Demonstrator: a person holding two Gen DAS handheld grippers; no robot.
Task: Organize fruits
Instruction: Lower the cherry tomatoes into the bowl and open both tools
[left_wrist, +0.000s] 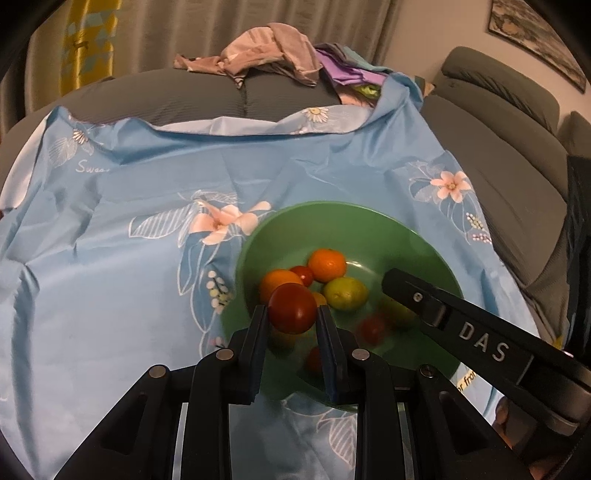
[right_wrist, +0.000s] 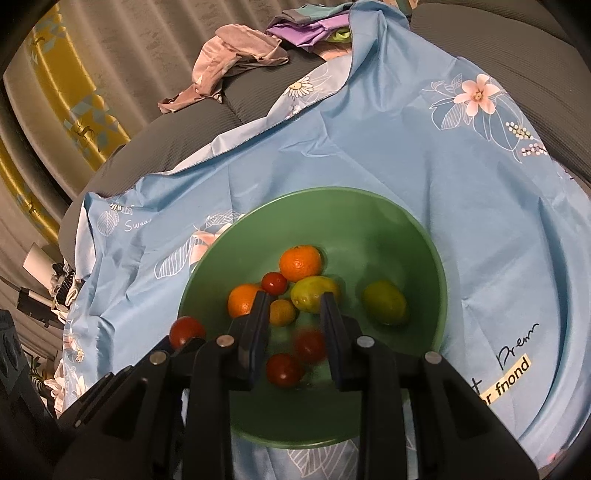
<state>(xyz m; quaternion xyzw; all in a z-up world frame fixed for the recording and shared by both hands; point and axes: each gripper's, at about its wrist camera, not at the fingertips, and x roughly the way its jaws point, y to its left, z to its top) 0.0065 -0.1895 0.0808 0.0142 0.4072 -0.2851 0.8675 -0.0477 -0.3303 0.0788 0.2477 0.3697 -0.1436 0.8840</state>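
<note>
A green bowl (left_wrist: 369, 221) (right_wrist: 369, 214) sits on a blue floral cloth and holds two oranges (right_wrist: 300, 263), two green lemons (right_wrist: 384, 302), a small orange fruit and several red tomatoes (right_wrist: 283, 369). My left gripper (left_wrist: 291, 314) is shut on a red tomato (left_wrist: 292, 308) and holds it above the bowl's near left side; it shows in the right wrist view (right_wrist: 186, 331) too. My right gripper (right_wrist: 295, 306) is open and empty over the bowl, with a blurred tomato (right_wrist: 310, 345) between its fingers below. Its finger (left_wrist: 413, 291) reaches in from the right in the left wrist view.
The blue cloth (left_wrist: 129, 258) covers a grey sofa seat. Crumpled clothes (left_wrist: 266, 51) lie on the sofa behind. Grey sofa cushions (left_wrist: 498, 147) stand at the right. Curtains hang behind.
</note>
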